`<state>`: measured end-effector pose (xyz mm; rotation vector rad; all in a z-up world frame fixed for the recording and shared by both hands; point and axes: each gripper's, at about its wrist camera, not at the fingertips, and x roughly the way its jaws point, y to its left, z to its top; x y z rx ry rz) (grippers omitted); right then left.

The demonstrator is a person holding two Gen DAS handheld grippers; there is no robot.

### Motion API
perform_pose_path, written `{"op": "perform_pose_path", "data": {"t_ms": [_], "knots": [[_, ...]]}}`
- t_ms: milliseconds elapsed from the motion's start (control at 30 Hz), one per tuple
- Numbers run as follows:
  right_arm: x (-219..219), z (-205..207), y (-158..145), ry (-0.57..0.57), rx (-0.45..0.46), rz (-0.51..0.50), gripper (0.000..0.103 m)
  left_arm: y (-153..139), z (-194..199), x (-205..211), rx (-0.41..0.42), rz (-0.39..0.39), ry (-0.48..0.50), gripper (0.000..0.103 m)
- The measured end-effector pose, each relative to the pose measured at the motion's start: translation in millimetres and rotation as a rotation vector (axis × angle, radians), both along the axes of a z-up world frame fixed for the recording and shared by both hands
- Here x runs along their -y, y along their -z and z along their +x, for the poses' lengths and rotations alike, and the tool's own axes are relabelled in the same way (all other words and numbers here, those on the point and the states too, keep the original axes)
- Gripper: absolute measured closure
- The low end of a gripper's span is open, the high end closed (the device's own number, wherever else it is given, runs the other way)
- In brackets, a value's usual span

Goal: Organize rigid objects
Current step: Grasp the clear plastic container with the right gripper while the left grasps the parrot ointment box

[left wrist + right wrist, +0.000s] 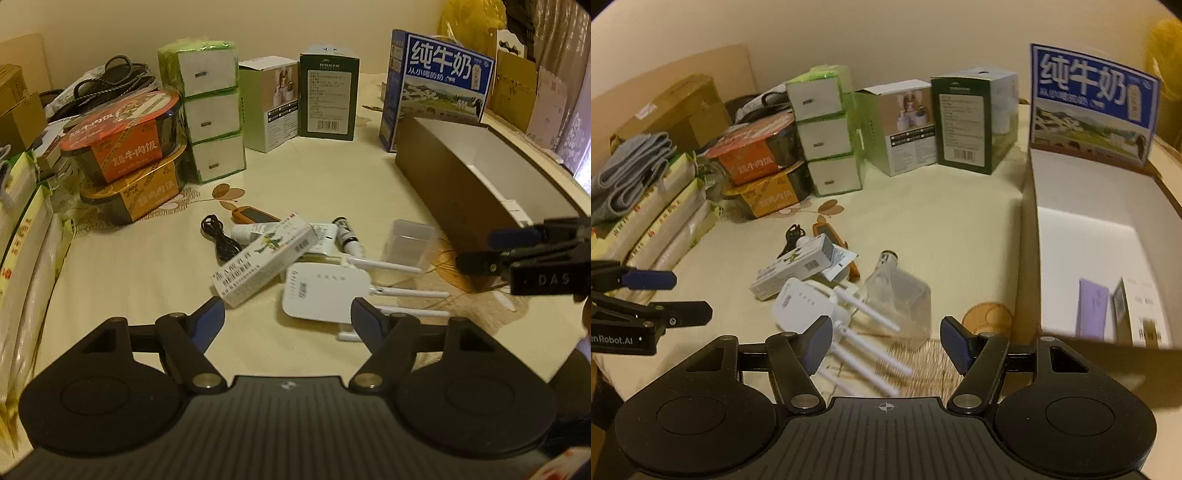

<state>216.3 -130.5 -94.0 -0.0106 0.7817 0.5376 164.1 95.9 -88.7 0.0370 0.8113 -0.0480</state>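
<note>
A: What writing reads clearly?
B: "纯牛奶" on the blue milk carton [437, 79]; "TERUN" on the dark green box [328, 98].
A: The tongs?
B: The left gripper [288, 314] and right gripper [882, 338] tilt downward, jaws apart, empty, above the white router [325, 291] beside the open brown box [461, 184].

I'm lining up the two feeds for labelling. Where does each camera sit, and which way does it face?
Left wrist: on the left gripper, angled down at the white router; the right gripper enters at its right edge.
Right wrist: on the right gripper, angled down at the clear container and open brown box; the left gripper enters at left.
Shared: router, brown box, blue milk carton.
</note>
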Motion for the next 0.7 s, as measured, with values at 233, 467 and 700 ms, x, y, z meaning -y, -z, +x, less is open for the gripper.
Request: {"op": "perform_pose_path", "data": {"t_ms": [233,467,700], "knots": [[-13.5,37.1,16.8,-0.112,0.020,-0.107,0.047,18.4,30.6,-18.0,-0.017,0.023,0.047,0.033],[-24.3,61.0,33.5,-0.208,-0.006,-0.174,0.047,40.5,59.0,-33.5,-0.056,0.047,0.095,0.033],[-29.3,75.8,45.8,-0.214,-0.045,-0.177,0.049,65.9,85.9,-47.1,-0.092,0.057,0.169,0.033]]}}
